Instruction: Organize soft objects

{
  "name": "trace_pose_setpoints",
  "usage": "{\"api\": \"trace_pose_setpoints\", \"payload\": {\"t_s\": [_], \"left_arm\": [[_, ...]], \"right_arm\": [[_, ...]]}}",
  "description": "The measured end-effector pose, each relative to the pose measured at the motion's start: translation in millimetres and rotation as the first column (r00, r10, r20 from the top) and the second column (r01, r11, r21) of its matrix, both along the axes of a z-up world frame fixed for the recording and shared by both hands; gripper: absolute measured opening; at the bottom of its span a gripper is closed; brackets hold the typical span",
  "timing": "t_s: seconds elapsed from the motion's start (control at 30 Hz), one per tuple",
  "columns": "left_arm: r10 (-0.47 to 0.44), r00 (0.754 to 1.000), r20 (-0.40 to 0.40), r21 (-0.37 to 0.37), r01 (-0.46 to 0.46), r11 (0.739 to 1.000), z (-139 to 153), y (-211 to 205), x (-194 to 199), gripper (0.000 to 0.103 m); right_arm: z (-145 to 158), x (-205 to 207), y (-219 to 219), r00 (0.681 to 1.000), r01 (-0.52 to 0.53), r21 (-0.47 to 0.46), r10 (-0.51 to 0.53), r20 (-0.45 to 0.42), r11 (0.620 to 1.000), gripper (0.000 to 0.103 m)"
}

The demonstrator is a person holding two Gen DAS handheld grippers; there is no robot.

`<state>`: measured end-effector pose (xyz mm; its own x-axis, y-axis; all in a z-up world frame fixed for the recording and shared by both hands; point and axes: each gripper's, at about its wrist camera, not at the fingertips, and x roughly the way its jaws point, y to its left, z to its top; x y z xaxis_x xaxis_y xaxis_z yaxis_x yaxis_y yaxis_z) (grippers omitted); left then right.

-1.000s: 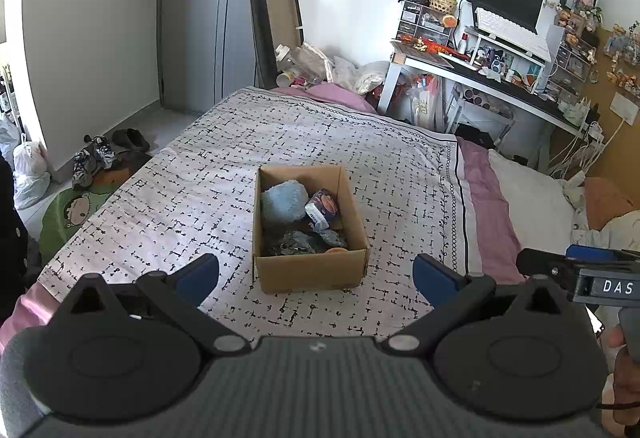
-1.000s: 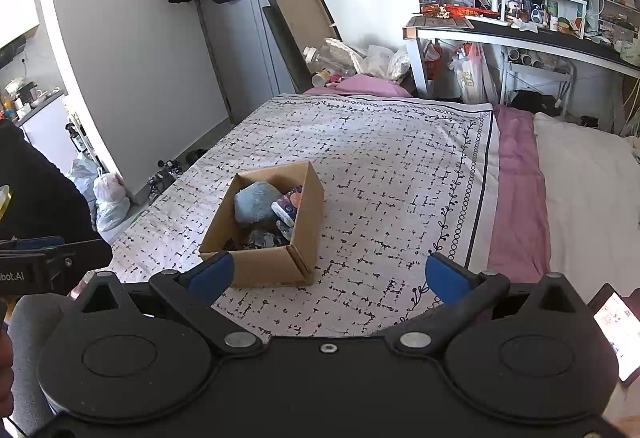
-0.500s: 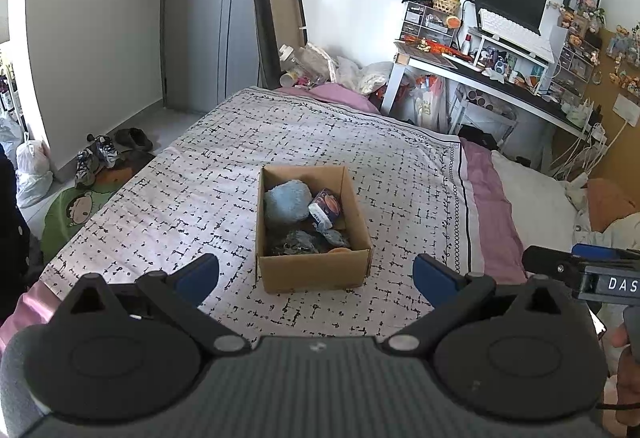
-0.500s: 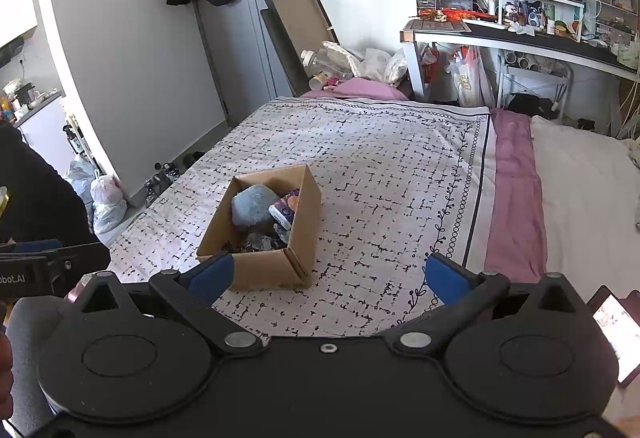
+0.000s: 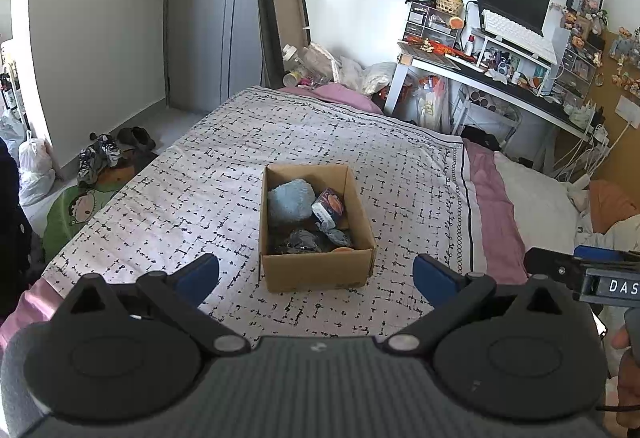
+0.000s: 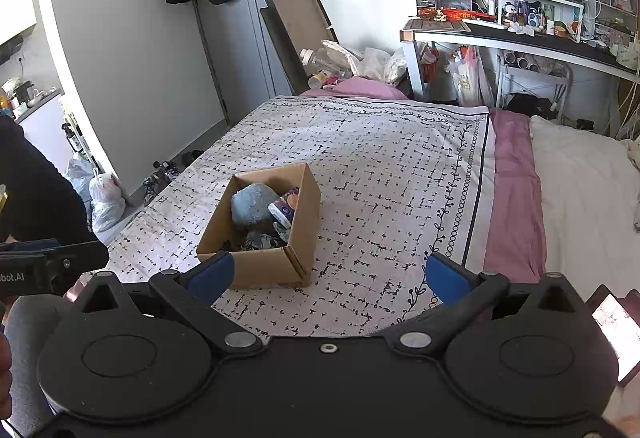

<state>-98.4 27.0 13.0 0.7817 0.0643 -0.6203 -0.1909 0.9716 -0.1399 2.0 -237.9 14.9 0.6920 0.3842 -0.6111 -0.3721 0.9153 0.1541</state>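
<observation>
Both grippers hang over the near edge of the bed, and nothing is between the fingers of either one. The left gripper [image 5: 316, 276] has its blue-tipped fingers spread wide, framing the cardboard box [image 5: 318, 272] that sits on the patterned bedspread [image 5: 200, 194] ahead of it. The right gripper [image 6: 328, 274] is spread just as wide, with the box [image 6: 260, 272] off toward its left finger.

Inside the box: a fluffy light-blue soft toy [image 5: 290, 198] at the far left, a small packet with an orange picture on it [image 5: 329, 207] propped beside it, and a dark crumpled bundle [image 5: 304, 240] nearer the front wall. The print on the packet is too small to read.

Writing now: at the right edge of the left view, the other gripper's body shows white letters "DAS" [image 5: 622, 286], cut off by the frame. At the left edge of the right view, a label reads "bot.AI" [image 6: 12, 277], its start cut off too. A lit phone screen [image 6: 614, 334] lies at the lower right, text unreadable
</observation>
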Motion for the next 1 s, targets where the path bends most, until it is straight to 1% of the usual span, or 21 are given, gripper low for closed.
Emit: {"api": "trace_pose_setpoints", "payload": {"t_s": [0.43, 0.6, 1.0], "left_arm": [[0.003, 1.0, 0.0, -0.011, -0.003, 1.0, -0.1, 0.3, -3.0, 0.102], [0.014, 1.0, -0.003, 0.008, -0.014, 1.0, -1.0, -3.0, -4.1, 0.102], [-0.002, 1.0, 0.0, 0.014, 0.002, 1.0, -2.9, -7.3, -9.5, 0.102]], "right_arm": [[0.3, -1.7, -0.8, 1.0, -0.001, -0.002, 0.001, 0.002, 1.0, 0.103], [0.1, -2.0, -0.5, 1.0, 0.0, -0.003, 0.0, 0.002, 1.0, 0.103], [-1.9, -3.7, -1.1, 1.0, -0.001, -0.008, 0.001, 0.0, 1.0, 0.103]]}}
